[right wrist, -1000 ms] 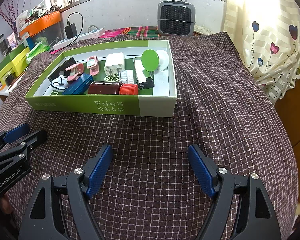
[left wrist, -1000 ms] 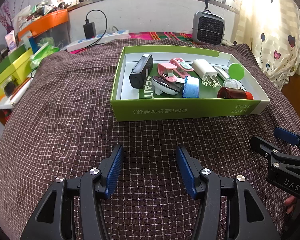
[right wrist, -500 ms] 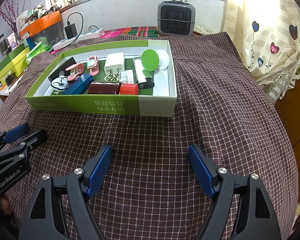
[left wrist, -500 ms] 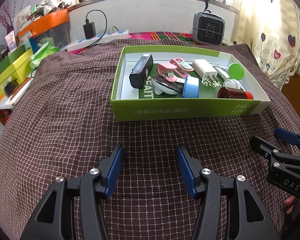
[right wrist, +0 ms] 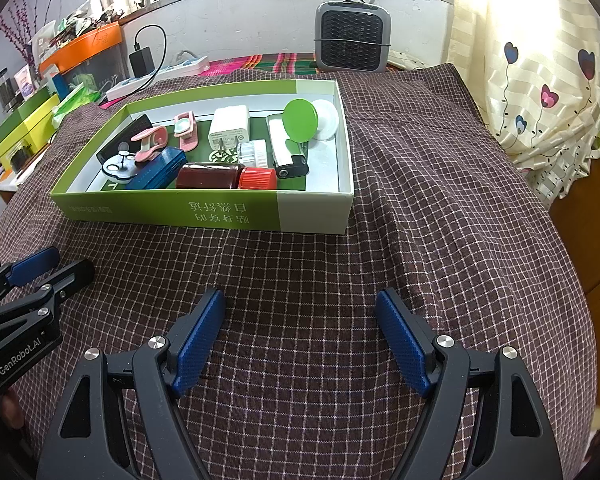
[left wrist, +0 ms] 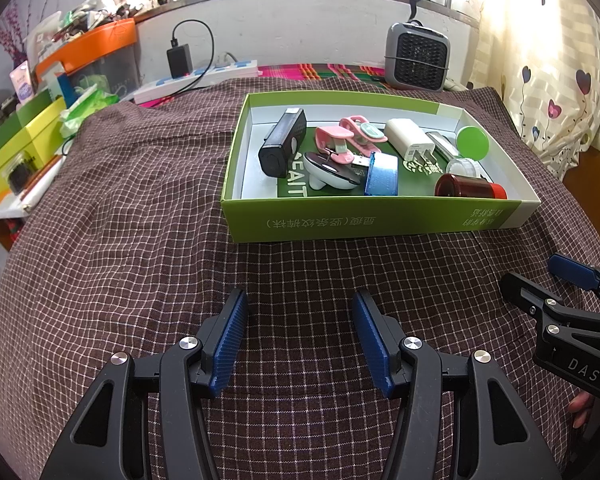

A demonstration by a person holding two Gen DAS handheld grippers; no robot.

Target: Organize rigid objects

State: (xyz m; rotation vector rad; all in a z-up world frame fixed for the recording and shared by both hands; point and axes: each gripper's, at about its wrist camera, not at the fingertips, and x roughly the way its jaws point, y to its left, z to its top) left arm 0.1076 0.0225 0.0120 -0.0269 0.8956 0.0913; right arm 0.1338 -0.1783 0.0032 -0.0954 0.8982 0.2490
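1. Checked maroon cloth (left wrist: 132, 240) covers the bed under both grippers.
2. Left gripper (left wrist: 300, 336) hovers over the cloth, fingers apart, holding nothing.
3. Right gripper (right wrist: 300, 340) likewise has its fingers spread wide and empty.
4. Ahead of both sits the green box (left wrist: 340, 220), holding a black device (left wrist: 282, 146), white charger (left wrist: 408, 140), blue case (left wrist: 381, 176) and red-capped bottle (right wrist: 224, 176).

A shallow green cardboard box (left wrist: 340, 220) sits open on the checked cloth, packed with small rigid items. Inside lie a black rectangular device (left wrist: 283, 143), two pink clips (left wrist: 334, 140), a white plug charger (left wrist: 409, 139), a blue case (left wrist: 381, 175) and a round white-and-black gadget (left wrist: 330, 171). A dark red bottle with a red cap (left wrist: 469, 187) lies on its side against the near wall, beside a green round lid (left wrist: 473, 143) standing tilted.
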